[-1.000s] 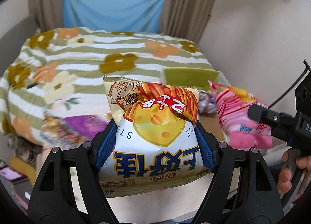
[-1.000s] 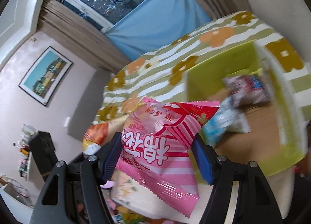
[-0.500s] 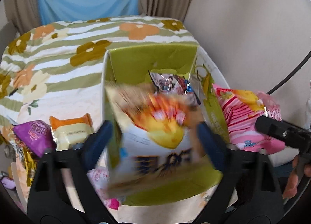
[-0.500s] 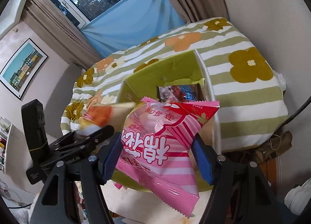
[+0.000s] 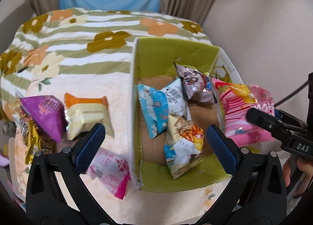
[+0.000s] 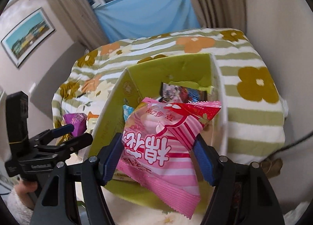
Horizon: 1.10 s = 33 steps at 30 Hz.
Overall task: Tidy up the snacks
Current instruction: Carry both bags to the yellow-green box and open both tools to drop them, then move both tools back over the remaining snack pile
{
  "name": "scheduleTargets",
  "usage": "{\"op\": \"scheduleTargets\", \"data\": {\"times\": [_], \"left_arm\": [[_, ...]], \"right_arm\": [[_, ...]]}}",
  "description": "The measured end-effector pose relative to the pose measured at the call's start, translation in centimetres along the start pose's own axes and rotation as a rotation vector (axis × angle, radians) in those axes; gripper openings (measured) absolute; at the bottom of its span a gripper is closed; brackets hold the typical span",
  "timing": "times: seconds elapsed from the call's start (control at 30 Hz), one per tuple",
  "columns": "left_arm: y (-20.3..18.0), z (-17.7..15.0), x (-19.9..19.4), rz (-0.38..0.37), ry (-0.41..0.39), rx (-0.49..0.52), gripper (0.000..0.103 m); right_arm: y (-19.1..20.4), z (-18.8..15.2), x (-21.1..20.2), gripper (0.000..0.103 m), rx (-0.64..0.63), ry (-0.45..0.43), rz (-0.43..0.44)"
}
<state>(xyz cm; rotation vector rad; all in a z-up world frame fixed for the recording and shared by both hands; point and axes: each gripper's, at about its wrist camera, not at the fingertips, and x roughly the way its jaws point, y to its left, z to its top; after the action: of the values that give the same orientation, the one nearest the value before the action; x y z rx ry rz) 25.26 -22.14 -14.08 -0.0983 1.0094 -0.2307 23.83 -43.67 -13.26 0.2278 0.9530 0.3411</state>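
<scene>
A green cardboard box (image 5: pixel 176 53) stands open on the bed. Inside lie the orange-and-yellow cheese stick bag (image 5: pixel 183 146), a light blue bag (image 5: pixel 154 111) and a grey bag (image 5: pixel 195 84). My left gripper (image 5: pixel 154 141) is open and empty, hovering over the box's near left wall. My right gripper (image 6: pixel 158 158) is shut on a pink striped marshmallow bag (image 6: pixel 166 137), held above the box's near edge (image 6: pixel 109 127); that bag also shows in the left wrist view (image 5: pixel 244 111) at the box's right side.
Loose snacks lie left of the box: a purple bag (image 5: pixel 45 113), an orange-and-cream bag (image 5: pixel 86 111), a gold wrapper (image 5: pixel 31 139) and a white-and-pink bag (image 5: pixel 111 168). The flowered bedspread (image 5: pixel 78 29) runs back to the curtains. A wall stands to the right.
My left gripper opened and let go of the cheese stick bag, which now lies in the box. Both grippers moved over the box; the right still holds the pink bag.
</scene>
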Motion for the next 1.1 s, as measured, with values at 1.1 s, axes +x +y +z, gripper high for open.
{"op": "scheduleTargets", "data": {"times": [1.1], "left_arm": [[4.6, -3.8, -7.5, 0.128, -0.082, -0.059, 0.102]], "right_arm": [[4.8, 0.1, -1.9, 0.1, -0.129, -0.062, 0.009]]}}
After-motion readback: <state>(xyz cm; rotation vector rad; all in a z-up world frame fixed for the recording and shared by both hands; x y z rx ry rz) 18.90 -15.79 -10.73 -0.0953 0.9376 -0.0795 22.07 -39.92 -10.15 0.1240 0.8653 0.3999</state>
